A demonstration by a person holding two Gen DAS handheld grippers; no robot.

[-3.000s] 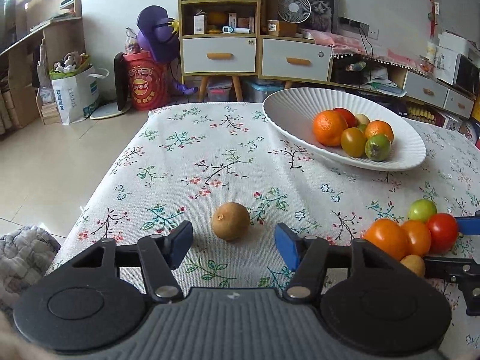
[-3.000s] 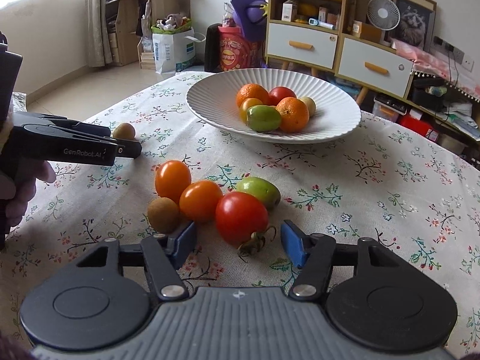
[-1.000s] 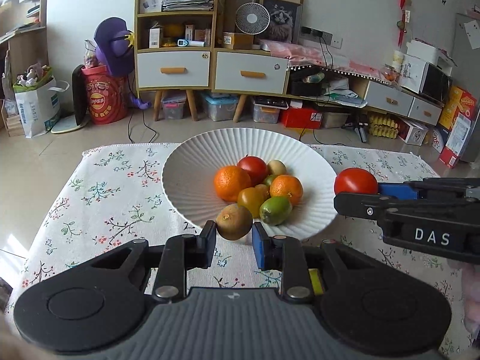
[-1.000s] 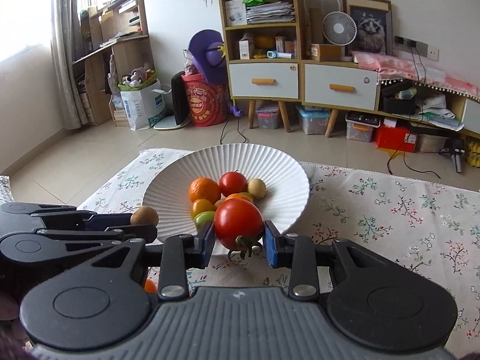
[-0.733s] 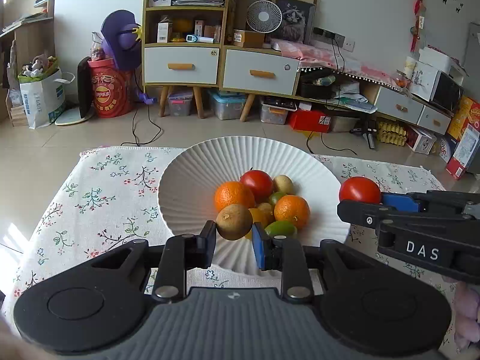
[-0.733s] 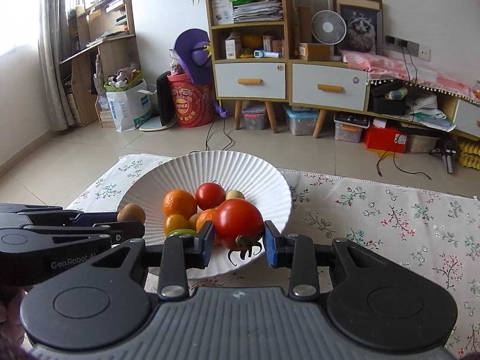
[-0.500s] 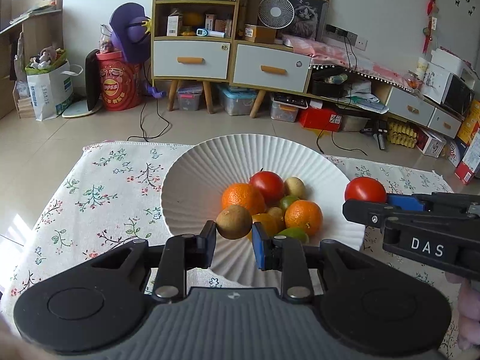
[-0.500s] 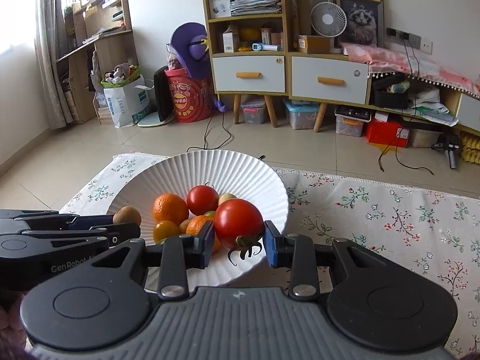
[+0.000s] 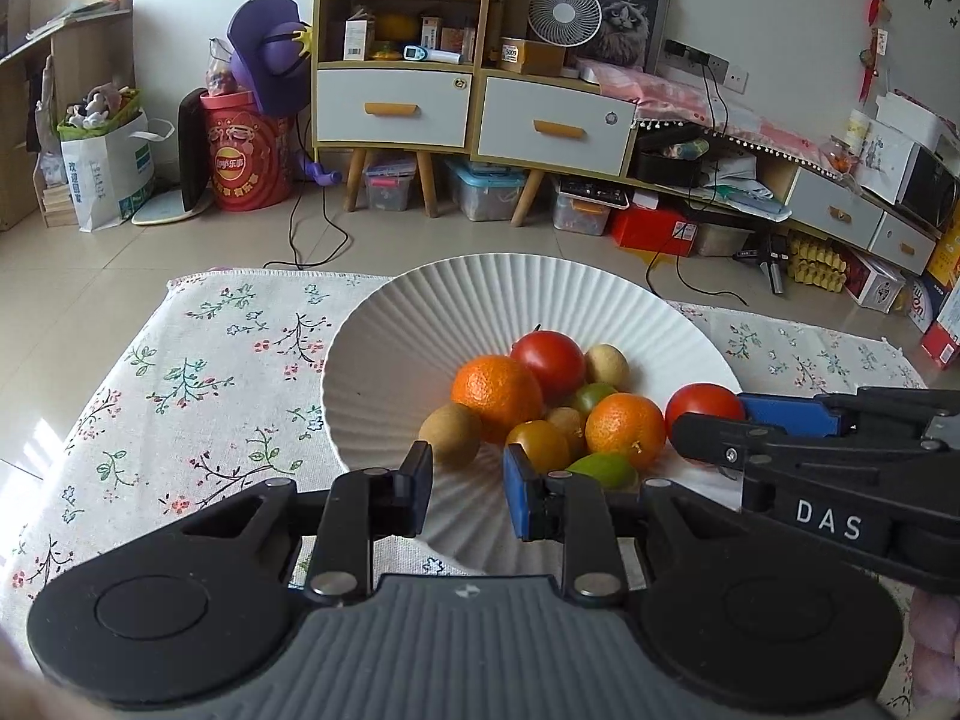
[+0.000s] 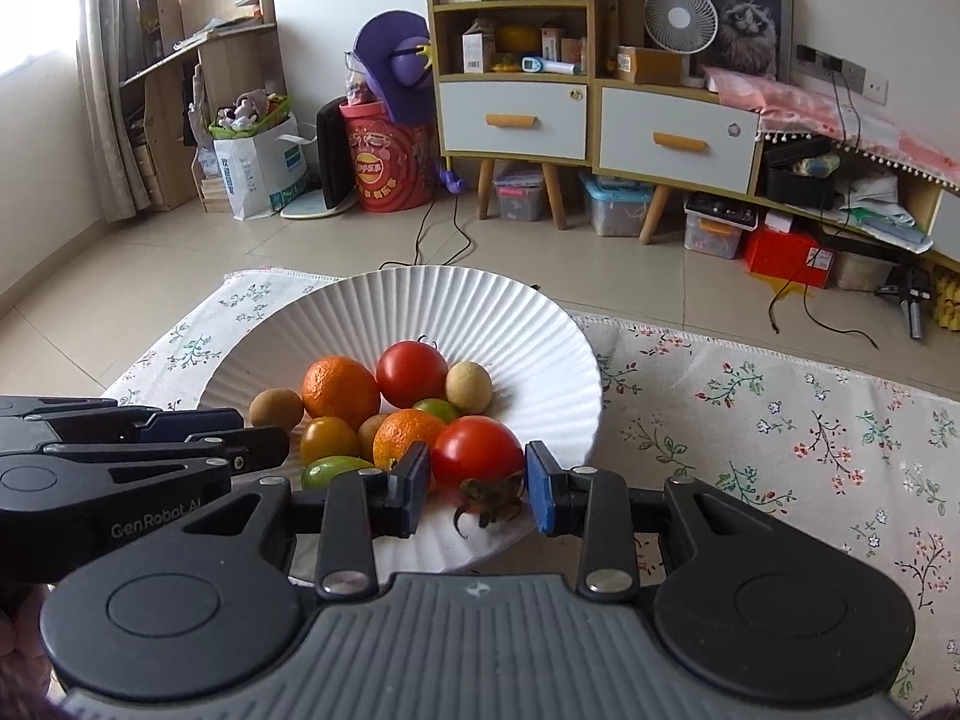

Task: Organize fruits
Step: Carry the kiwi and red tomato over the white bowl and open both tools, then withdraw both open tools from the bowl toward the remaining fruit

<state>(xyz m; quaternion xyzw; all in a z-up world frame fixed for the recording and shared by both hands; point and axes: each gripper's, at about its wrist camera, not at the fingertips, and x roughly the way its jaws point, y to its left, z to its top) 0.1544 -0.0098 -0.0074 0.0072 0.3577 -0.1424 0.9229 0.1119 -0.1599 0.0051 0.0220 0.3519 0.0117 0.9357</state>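
Placing step, by the look of it. Left gripper [image 9: 467, 489] pointed down over the near side of the bowl [image 9: 372, 360], fingers only narrowly parted, with nothing seen between them. Brown fruit [image 9: 449, 435] just past the left fingertip, apparently resting in the bowl against the orange [image 9: 497, 390]. Right gripper [image 10: 477, 489] clamped on the tomato [image 10: 477, 450], pads [image 10: 540, 492] snug to its sides, stem hanging down, above the bowl's near right part beside the pile.

Next, probably: lower the tomato a little toward a bare spot, spread the fingers gently so it settles without rolling, then draw both grippers back for any fruit left on the table.
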